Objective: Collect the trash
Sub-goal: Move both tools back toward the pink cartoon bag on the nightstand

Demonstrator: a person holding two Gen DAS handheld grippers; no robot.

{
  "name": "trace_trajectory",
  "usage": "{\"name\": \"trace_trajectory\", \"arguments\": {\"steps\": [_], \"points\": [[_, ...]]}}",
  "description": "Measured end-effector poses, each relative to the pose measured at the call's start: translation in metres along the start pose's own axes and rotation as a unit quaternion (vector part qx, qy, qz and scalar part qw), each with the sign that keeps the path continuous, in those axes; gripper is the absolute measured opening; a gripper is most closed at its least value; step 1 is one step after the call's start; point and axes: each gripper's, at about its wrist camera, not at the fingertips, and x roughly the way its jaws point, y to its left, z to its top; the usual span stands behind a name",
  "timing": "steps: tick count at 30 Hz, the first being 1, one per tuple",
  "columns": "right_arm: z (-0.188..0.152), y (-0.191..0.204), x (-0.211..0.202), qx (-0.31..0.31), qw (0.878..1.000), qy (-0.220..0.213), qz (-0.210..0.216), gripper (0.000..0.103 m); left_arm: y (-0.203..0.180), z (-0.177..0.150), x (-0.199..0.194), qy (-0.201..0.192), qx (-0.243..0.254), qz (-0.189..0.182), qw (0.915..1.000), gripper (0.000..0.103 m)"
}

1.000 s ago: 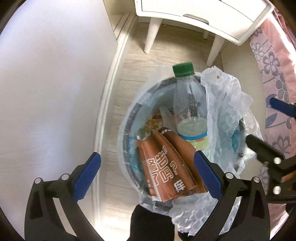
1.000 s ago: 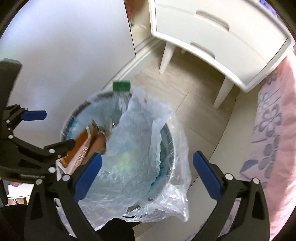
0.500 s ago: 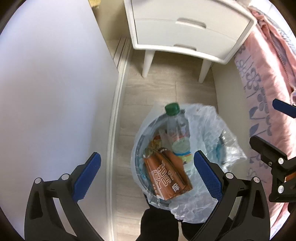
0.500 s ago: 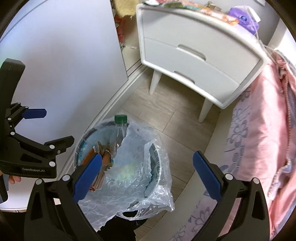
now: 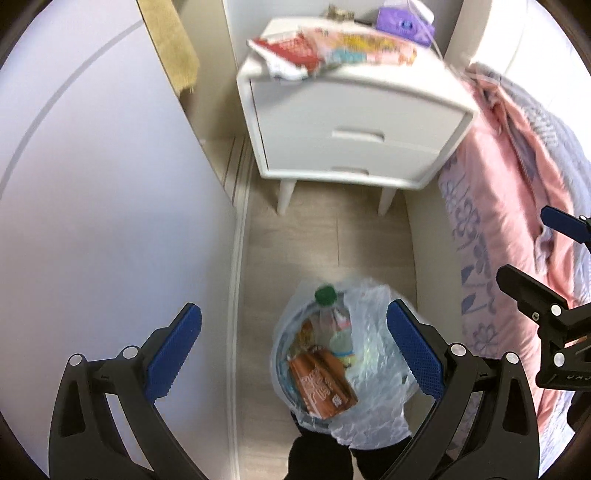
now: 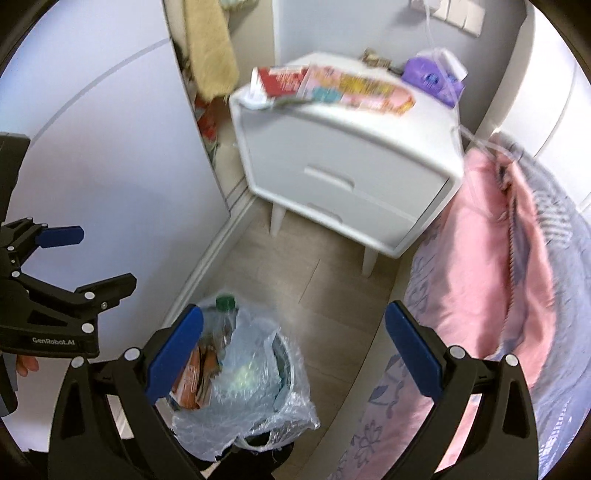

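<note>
Left wrist view: left gripper [image 5: 293, 356] spread wide, nothing between its blue pads [image 5: 173, 352]. Right gripper [image 6: 293, 356] likewise spread and empty; its black frame also shows at 3 o'clock in the left view.

Trash bin [image 5: 280, 373] sits on the wood-look floor [image 5: 325, 240] at 6 o'clock in the left view, lined with a clear plastic bag [image 5: 373, 424]. In the bin: a clear bottle with green cap [image 5: 325, 295], upright and leaning on the far rim; a brown snack wrapper [image 5: 319, 382] toward the near side; crumpled bubble wrap [image 6: 245, 376] bunched at the bin's 3 o'clock side. Frames slightly motion-blurred.

White nightstand [image 5: 354, 122] at 12 o'clock, well apart from the bin, two drawers, on tapered legs. On top of it: colourful printed packaging [image 5: 332, 53] and a purple pack [image 5: 402, 24]. Bed with pink quilt [image 6: 491, 266] runs along 3 o'clock. White wardrobe door [image 5: 103, 206] fills 9 o'clock.
</note>
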Motion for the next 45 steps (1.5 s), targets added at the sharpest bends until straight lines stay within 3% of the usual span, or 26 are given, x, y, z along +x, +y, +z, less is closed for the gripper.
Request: {"name": "trace_trajectory", "arguments": {"steps": [14,18,26,34,45], "points": [[0.070,-0.018,-0.049,0.048,0.996,-0.067,-0.025,0.096,0.018,0.077,-0.044,-0.058,-0.011,-0.022,0.9980,0.097],[0.089,-0.025,-0.057,0.073,0.994,-0.079,-0.018,0.096,0.020,0.094,-0.051,-0.071,-0.005,-0.032,0.9969,0.097],[0.112,-0.029,-0.077,0.087,0.989,-0.109,-0.048,0.096,0.016,0.120,-0.063,-0.095,0.010,-0.047,0.9943,0.097],[0.128,-0.038,-0.088,0.111,0.985,-0.114,-0.063,0.096,0.012,0.143,-0.073,-0.118,0.011,-0.063,0.9910,0.097],[0.152,-0.055,-0.077,0.091,0.988,-0.109,-0.056,0.096,0.002,0.164,-0.070,-0.127,0.019,-0.067,0.9894,0.097]]}}
